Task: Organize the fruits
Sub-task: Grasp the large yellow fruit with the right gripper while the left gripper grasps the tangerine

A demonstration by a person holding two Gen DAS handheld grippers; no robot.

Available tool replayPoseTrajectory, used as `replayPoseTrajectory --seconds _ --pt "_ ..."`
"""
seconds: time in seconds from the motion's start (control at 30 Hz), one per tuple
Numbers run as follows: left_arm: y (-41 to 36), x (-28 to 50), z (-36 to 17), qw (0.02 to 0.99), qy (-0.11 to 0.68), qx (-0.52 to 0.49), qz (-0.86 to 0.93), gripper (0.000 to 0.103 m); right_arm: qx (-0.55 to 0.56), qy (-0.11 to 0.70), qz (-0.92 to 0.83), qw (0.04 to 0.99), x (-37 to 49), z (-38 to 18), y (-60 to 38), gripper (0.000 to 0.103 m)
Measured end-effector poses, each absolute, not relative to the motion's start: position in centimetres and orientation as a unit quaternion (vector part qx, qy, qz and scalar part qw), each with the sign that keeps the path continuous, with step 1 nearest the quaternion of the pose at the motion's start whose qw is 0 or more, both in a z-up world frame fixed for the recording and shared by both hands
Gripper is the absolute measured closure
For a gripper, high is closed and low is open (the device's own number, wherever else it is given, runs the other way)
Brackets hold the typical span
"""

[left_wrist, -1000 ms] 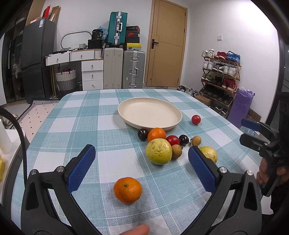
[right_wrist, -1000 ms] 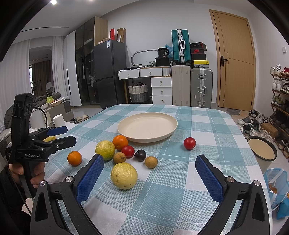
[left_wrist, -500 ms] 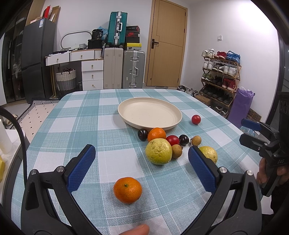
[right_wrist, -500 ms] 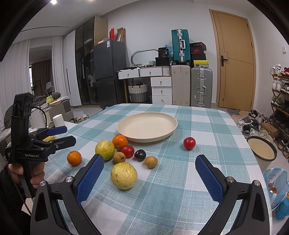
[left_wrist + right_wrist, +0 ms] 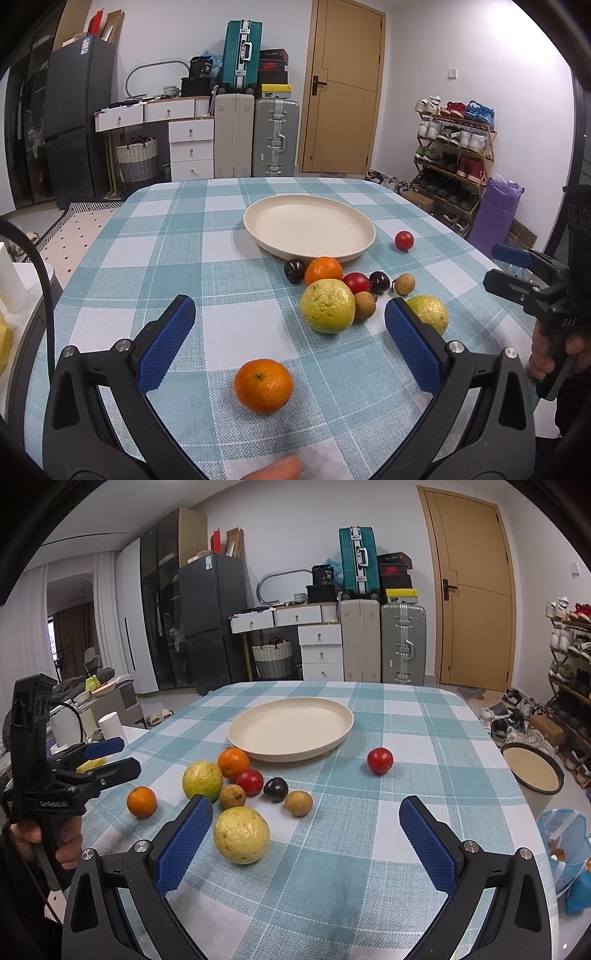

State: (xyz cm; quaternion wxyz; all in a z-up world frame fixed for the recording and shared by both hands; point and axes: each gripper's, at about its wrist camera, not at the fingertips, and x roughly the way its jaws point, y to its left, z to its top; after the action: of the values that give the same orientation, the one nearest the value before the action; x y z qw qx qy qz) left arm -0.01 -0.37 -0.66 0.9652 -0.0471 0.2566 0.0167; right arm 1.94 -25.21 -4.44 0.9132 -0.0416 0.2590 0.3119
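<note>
An empty cream plate [image 5: 308,225] [image 5: 291,725] sits mid-table. In front of it lies a cluster of fruit: an orange [image 5: 324,269], two yellow-green citrus [image 5: 327,305] [image 5: 241,835], a red fruit [image 5: 250,781], dark plums [image 5: 294,270], brown longans [image 5: 299,802]. One orange [image 5: 263,385] [image 5: 141,801] lies apart, just ahead of my left gripper [image 5: 290,334], which is open and empty. A red fruit [image 5: 380,760] lies alone to the right. My right gripper [image 5: 306,836] is open and empty, its left finger beside the near citrus.
The table [image 5: 147,258] wears a teal checked cloth. A cream basin [image 5: 532,768] stands on the floor off the table's right edge, near a shoe rack [image 5: 454,147]. Suitcases [image 5: 255,136] and drawers line the far wall.
</note>
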Motion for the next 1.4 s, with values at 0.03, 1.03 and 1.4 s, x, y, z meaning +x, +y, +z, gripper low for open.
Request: replayPoseTrajectory --seconds 0.03,1.03,1.4 --pt "-0.4 0.1 -0.8 0.964 0.261 -0.045 0.018 0.0 -0.042 0.264 0.312 0.912 2.1 -4.6 -25.2 0.0" --pt "1.9 1.4 -4.2 0.919 0.388 -0.068 0.007 0.025 -0.063 0.428 0.377 0.819 4.4 -8.3 -18.9 0.034" --pt "1.1 2.0 -5.1 0.909 0.411 -0.07 -0.016 0.059 -0.06 0.442 0.376 0.812 4.7 -8.7 -18.7 0.047"
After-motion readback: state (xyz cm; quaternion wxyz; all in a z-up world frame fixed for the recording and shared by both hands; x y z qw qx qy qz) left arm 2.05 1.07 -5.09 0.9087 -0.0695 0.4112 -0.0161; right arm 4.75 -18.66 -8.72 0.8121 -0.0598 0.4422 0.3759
